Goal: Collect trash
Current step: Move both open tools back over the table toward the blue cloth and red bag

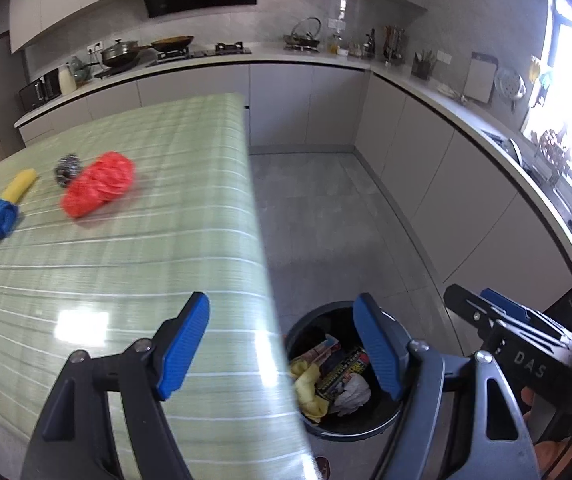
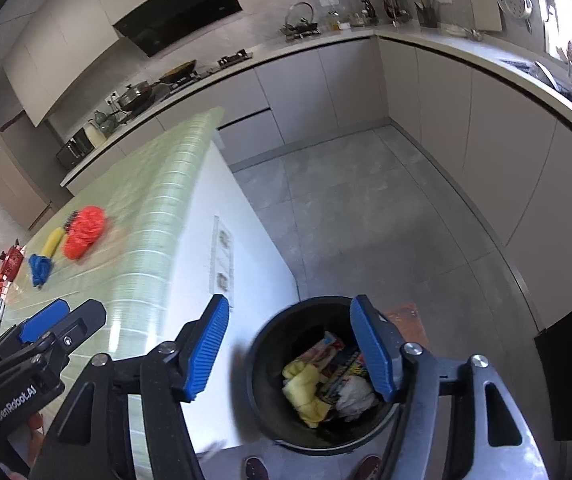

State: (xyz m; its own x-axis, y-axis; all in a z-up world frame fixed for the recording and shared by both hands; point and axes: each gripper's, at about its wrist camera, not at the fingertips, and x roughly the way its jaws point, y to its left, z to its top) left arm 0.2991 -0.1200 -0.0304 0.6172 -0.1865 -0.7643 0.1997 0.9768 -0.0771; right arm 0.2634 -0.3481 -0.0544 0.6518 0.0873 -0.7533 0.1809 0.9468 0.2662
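Note:
A black trash bin [image 1: 313, 322] [image 2: 270, 344] stands on the floor beside the table, holding yellow cloth [image 2: 303, 390], printed wrappers and white crumpled paper [image 2: 355, 396]. My left gripper [image 1: 282, 352] hangs open over the table's edge and the bin, nothing between its blue pads. My right gripper [image 2: 289, 354] is open above the bin, also holding nothing. On the green checked tablecloth [image 1: 126, 280] lie a red plastic bag [image 1: 98, 190] [image 2: 84, 232], a steel scourer [image 1: 68, 168], a yellow roll [image 1: 22, 186] [image 2: 52, 240] and a blue cloth [image 1: 0, 216] [image 2: 40, 266].
The table's white side [image 2: 246, 248] bears wall sockets. Grey floor spreads beyond the bin toward the L-shaped kitchen counter [image 1: 425, 92] with pans, utensils and a sink. A person's shoes [image 2: 256, 468] show by the bin. Red and white items [image 2: 10, 264] sit at the table's far left.

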